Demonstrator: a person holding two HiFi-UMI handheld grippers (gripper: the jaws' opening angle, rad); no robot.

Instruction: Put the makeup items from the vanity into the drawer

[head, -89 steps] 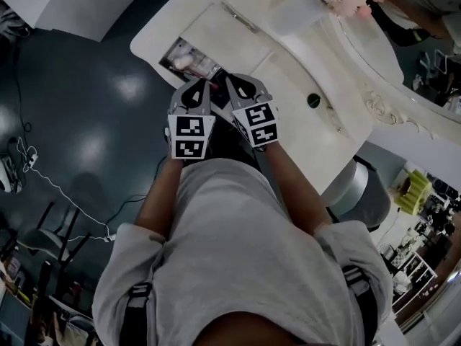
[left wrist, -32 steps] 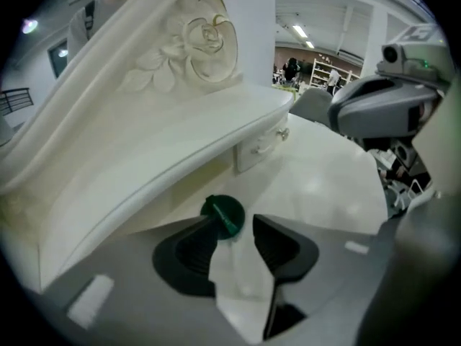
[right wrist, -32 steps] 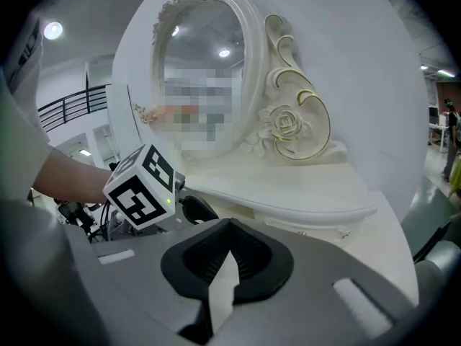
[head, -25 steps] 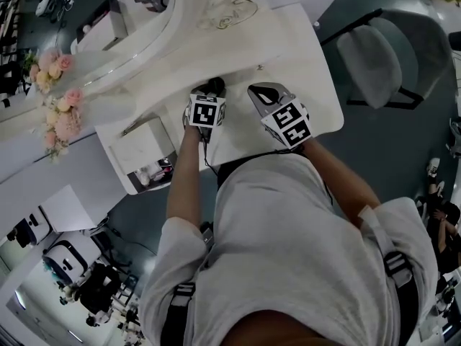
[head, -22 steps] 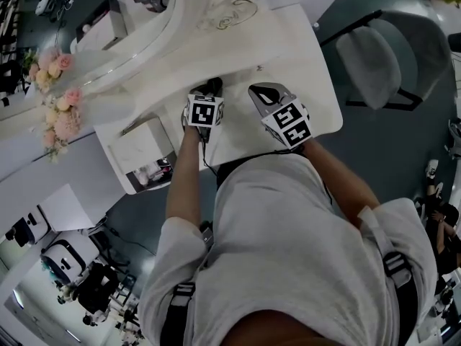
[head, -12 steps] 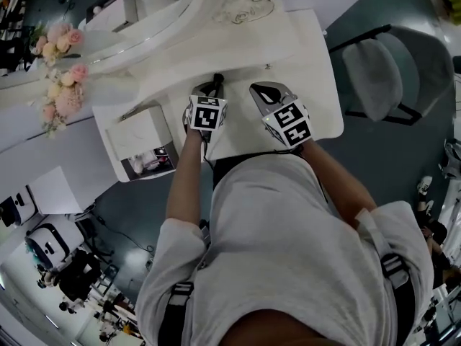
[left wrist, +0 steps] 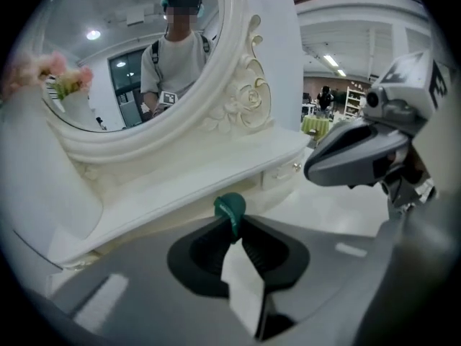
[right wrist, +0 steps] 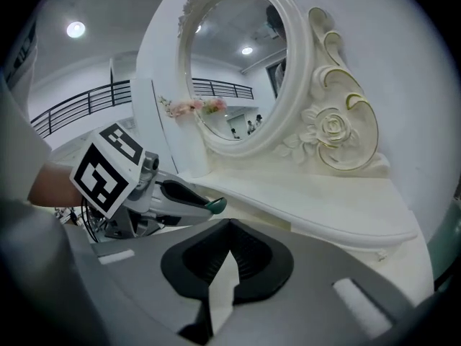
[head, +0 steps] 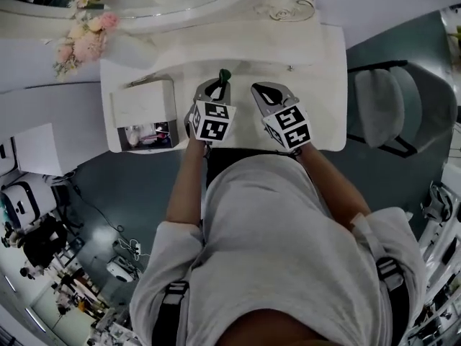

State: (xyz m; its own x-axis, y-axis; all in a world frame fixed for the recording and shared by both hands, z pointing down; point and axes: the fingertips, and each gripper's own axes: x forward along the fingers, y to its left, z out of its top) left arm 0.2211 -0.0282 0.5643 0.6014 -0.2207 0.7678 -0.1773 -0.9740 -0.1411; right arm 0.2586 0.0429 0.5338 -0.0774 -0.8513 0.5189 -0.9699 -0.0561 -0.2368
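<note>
Your left gripper is raised over the middle of the white worktop, near its front edge. Its jaws have just been closing and now stand narrow, clamped on the green item. The item is slim, and its rounded, smooth, dark-green tip sticks out just past the jaw tips; the rest is hidden between the ribbed black pads. Your right gripper is just beside it, toward the worktop's right end, with its jaws pressed together and nothing between them. The drawer stands pulled out at the worktop's left end, well apart from the held item, with small items inside that are too small to tell apart. Along the back edge rises an oval mirror in a glossy white frame carved with a rose. Pink flowers sit at the back left corner.
</note>
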